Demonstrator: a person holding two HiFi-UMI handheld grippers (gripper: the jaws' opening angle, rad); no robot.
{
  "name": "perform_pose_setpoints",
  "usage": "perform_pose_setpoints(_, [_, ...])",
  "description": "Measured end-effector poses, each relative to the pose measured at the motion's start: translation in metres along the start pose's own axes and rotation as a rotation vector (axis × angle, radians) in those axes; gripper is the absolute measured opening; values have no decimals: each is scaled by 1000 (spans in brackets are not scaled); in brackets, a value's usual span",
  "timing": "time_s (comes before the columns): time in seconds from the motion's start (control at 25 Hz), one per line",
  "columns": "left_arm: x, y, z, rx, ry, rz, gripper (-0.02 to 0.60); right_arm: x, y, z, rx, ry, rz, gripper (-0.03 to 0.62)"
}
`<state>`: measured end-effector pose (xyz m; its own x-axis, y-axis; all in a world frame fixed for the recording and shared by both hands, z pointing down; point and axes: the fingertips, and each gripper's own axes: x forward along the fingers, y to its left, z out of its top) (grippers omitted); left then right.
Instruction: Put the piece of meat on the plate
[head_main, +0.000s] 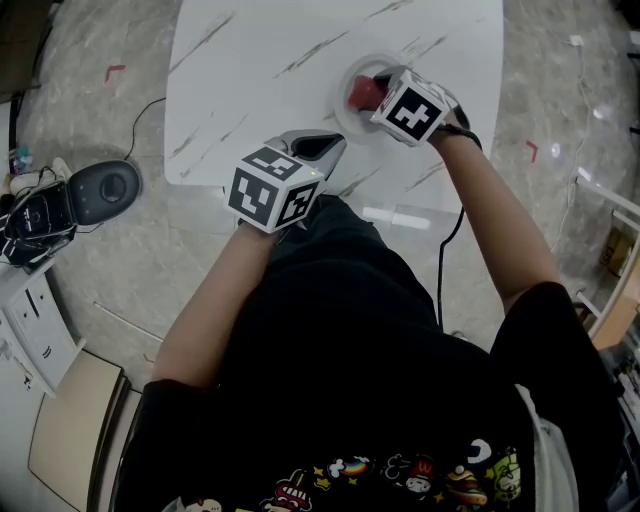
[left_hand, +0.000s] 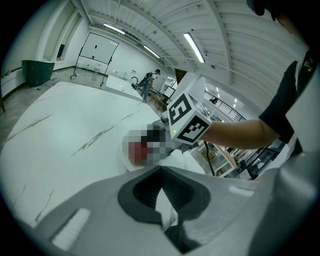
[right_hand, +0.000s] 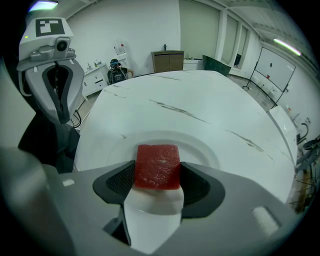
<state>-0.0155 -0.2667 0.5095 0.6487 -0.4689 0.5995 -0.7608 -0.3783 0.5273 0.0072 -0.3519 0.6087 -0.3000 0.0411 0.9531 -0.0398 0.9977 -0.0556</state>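
The left gripper (left_hand: 161, 171) hovers over the bench's (head_main: 250, 70) front edge, its jaws closed tip to tip on nothing. Just to its right, on the bench's right half near the front edge, sits the white plate (right_hand: 205, 148). The right gripper (right_hand: 158, 181) has its jaws part-open and clamped on the piece of meat (right_hand: 158, 162), a red block held over the plate's middle. Its face is nearly square, so it shows no clear long axis. I cannot tell whether the block touches the plate.
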Motion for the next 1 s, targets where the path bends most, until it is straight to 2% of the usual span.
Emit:
perform_pose_setpoints(0.12, [1,2,-1,-3,2,4,0,-2,-5,-4,6,5,-30,311])
perform_pose_setpoints(0.24, [3,0,-3,2,13,-1,0,1,3,-5,42,-25,-1,315])
perform_pose_setpoints(0.6, [8,-5,3,36,37,-17,0,-12,-1,-2,156,-142,-18,318])
perform_pose_setpoints(0.8, [15,-6,8,53,43,-16,0,-36,-6,6,223,-271,-33,217])
perform_pose_setpoints(1.0, [7,11,24,45,5,30,0,-83,-10,12,358,-464,-134,52])
